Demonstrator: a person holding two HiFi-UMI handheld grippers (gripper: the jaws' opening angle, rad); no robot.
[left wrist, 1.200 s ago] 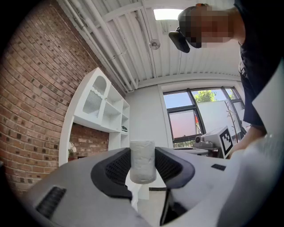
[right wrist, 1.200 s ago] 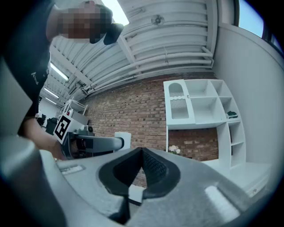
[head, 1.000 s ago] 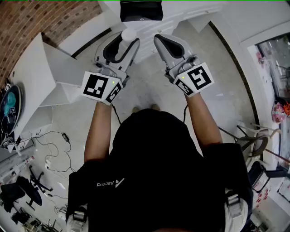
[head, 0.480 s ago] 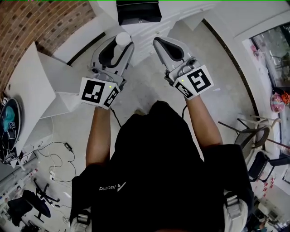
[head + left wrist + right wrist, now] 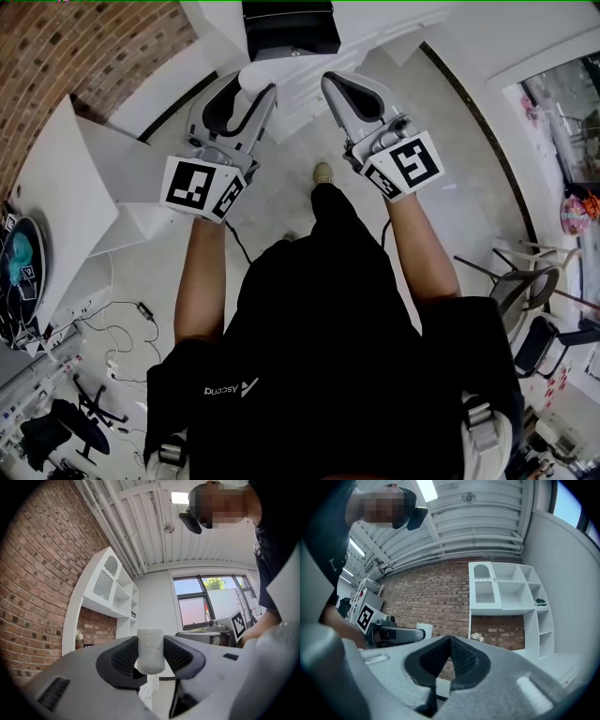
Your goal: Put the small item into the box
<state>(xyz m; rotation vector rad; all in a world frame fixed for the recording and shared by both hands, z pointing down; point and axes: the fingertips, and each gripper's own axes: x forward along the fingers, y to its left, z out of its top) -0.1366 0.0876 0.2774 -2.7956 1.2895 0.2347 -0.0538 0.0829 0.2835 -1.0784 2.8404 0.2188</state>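
Gripping small white item [image 5: 150, 649] clamped in left claw [image 5: 249, 89], held up above the floor [image 5: 286, 192] | black box [image 5: 289, 28] far, just beyond both claw tips | right claw [image 5: 449, 644] jaws together, nothing between them.

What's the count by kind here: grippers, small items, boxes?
grippers: 2, the left gripper and the right gripper
small white item: 1, held in the left gripper
black box: 1
total: 4
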